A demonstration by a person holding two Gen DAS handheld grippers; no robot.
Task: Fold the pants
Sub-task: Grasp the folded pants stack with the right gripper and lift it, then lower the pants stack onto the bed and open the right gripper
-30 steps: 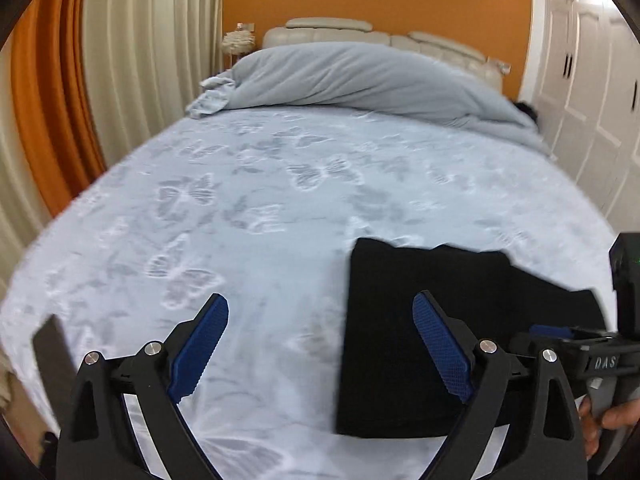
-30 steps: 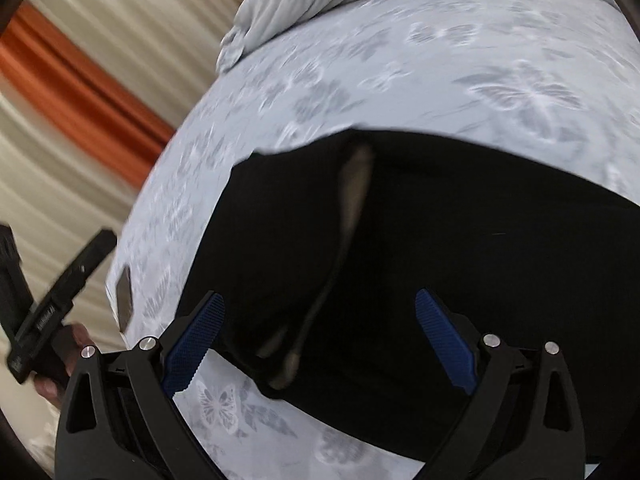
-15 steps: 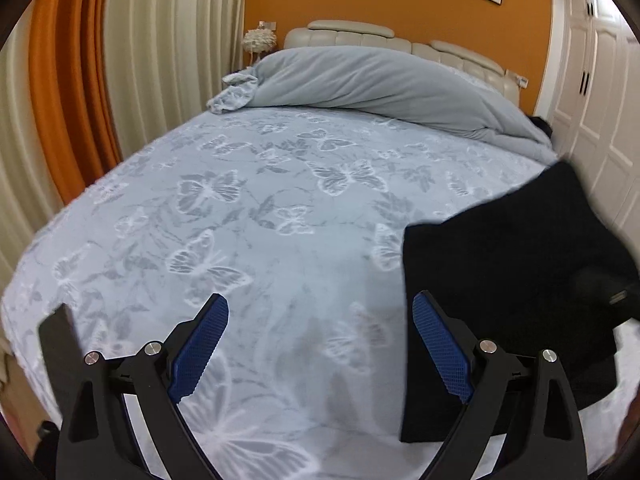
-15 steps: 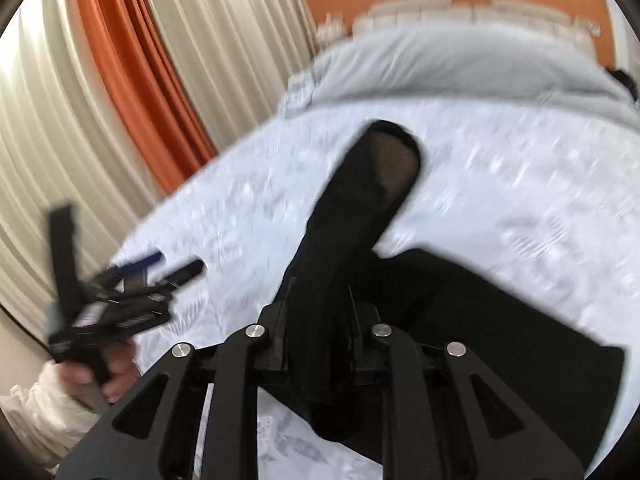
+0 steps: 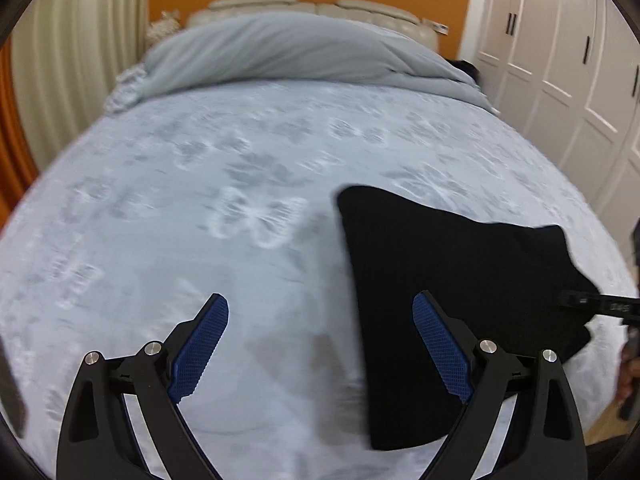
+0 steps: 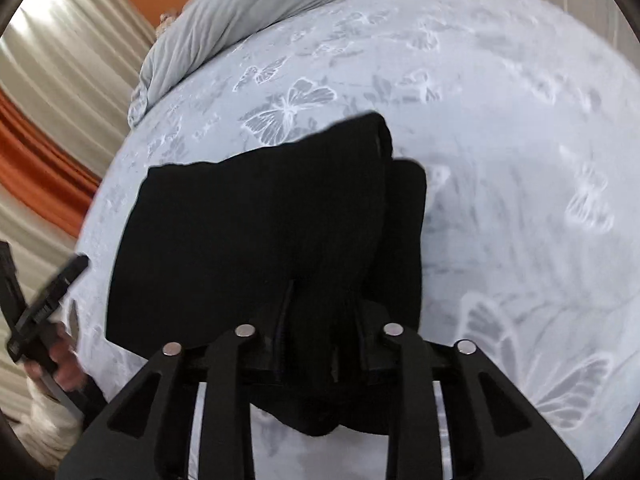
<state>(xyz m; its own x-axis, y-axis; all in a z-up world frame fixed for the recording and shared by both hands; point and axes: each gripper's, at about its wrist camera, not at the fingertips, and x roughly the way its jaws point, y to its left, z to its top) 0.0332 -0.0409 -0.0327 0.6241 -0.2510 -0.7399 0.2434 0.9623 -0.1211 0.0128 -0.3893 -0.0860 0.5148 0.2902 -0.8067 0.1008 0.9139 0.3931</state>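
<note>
Lying on the bed (image 5: pixel 248 184) toward its near right, the pants (image 6: pixel 256 240) are a folded black slab. Right gripper (image 6: pixel 320 344) is clamped on their near edge; left gripper (image 5: pixel 320 340), fingers apart and empty, hangs just left of them.

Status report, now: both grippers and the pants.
Left gripper open, empty, over the bedsheet. Right gripper shut on black pants, folded layer lifted over the rest. Nothing in the way.
</note>
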